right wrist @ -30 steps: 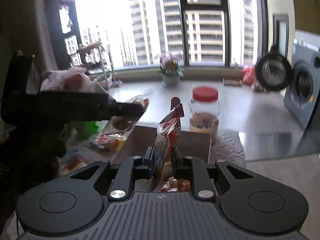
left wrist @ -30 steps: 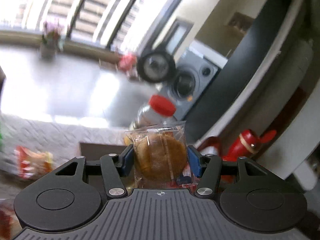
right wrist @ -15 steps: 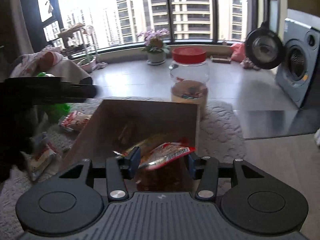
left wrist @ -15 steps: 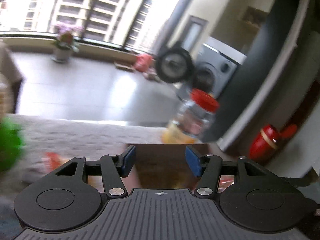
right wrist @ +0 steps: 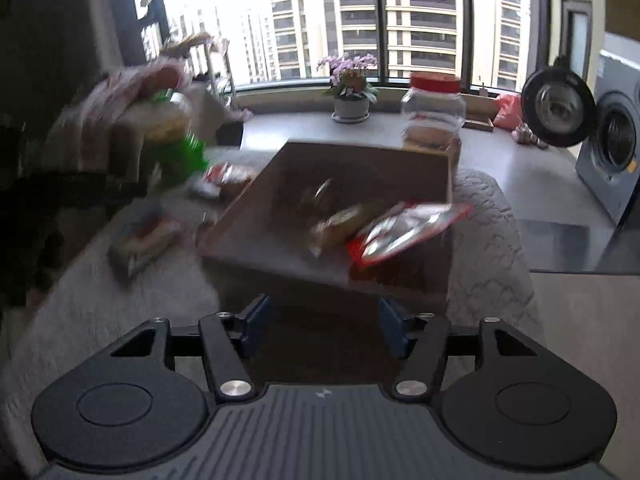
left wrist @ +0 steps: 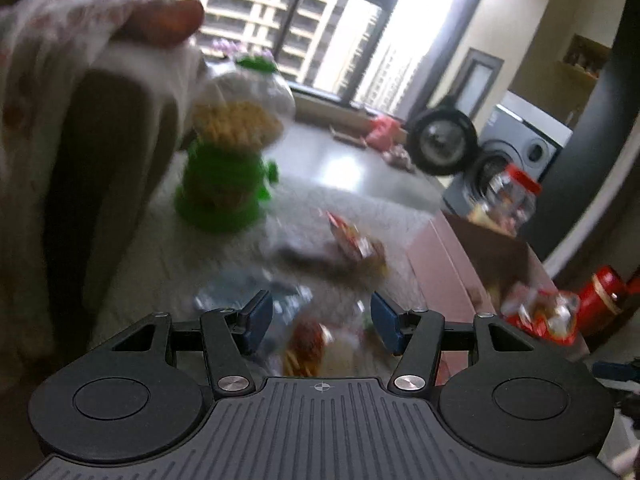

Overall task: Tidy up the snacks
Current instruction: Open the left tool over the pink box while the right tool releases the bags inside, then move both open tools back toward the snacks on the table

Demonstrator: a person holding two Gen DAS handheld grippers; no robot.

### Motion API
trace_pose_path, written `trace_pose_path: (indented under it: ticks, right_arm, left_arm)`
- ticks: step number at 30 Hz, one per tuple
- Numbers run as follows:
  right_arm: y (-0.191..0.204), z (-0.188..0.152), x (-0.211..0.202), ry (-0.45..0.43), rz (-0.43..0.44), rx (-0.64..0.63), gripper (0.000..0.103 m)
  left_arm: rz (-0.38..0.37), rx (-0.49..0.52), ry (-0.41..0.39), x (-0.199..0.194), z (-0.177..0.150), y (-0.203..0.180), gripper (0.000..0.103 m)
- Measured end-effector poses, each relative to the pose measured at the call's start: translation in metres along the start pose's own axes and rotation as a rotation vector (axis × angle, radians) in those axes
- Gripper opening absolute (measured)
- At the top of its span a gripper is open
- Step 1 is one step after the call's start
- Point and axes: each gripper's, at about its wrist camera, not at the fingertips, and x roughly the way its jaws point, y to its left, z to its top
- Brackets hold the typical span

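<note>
Over rug, right gripper tilts downward, jaws parted.

You are working in a lived-in flat, in a room that opens onto a glazed balcony or laundry corner. A front-loading washing machine stands at the right with its round door swung open. Tall windows look out on high-rise apartment blocks. A potted plant with pink flowers sits on the sill. A pale textured rug covers the floor in front of you, and beyond it the tiles shine in daylight. A brown cardboard box and a red-lidded plastic jar rest on the rug. At the left, patterned cloth drapes over dark furniture.
</note>
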Motion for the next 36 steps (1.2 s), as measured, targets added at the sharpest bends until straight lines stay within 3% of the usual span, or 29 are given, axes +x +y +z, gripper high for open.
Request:
trace_pose_path:
  ticks: [3,6,9,10,11,13,21,25,27,29,32,36]
  right_arm:
    - [-0.001,0.003,0.0,-0.018,-0.031,0.028,0.06]
    - [-0.016,0.021,-0.003,-0.1,-0.091,0.099,0.059]
    - [-0.035,0.051,0.016,-0.153,-0.231,0.105,0.052]
    - [-0.041,0.056,0.025,-0.14,-0.251,0.108,0.041]
    - [-0.048,0.063,0.037,-0.107,-0.259,0.125,0.021]
    - [-0.055,0.068,0.054,-0.049,-0.237,0.155,0.001]
    - [-0.021,0.065,0.095,0.065,-0.032,0.151,0.001]
    - [-0.013,0.078,0.09,0.036,-0.097,0.033,0.002]
    - [-0.02,0.095,0.089,0.047,-0.128,-0.027,0.011]
    - [-0.035,0.11,0.102,0.112,-0.161,-0.024,0.035]
    - [-0.053,0.114,0.113,0.192,-0.175,0.049,0.035]
    - [-0.052,0.1,0.115,0.261,0.019,0.158,0.036]
  left_arm:
    - [-0.03,0.025,0.024,0.005,-0.01,-0.009,0.061]
    - [-0.036,0.06,0.038,0.004,-0.02,-0.023,0.061]
    - [-0.047,0.081,0.04,0.004,-0.027,-0.03,0.061]
    - [-0.054,0.078,0.042,0.004,-0.03,-0.03,0.061]
    - [-0.06,0.074,0.043,0.003,-0.033,-0.029,0.061]
    - [-0.063,0.065,0.041,0.0,-0.037,-0.027,0.061]
    - [0.001,0.007,-0.01,-0.007,-0.036,-0.008,0.06]
    - [0.007,0.005,-0.011,-0.012,-0.037,-0.004,0.06]
    - [0.01,0.009,-0.004,-0.013,-0.038,-0.006,0.06]
    - [-0.007,0.001,-0.004,-0.014,-0.039,-0.01,0.06]
    - [-0.061,-0.003,-0.008,-0.018,-0.045,-0.018,0.06]
    - [-0.098,0.024,0.014,-0.017,-0.051,-0.027,0.06]
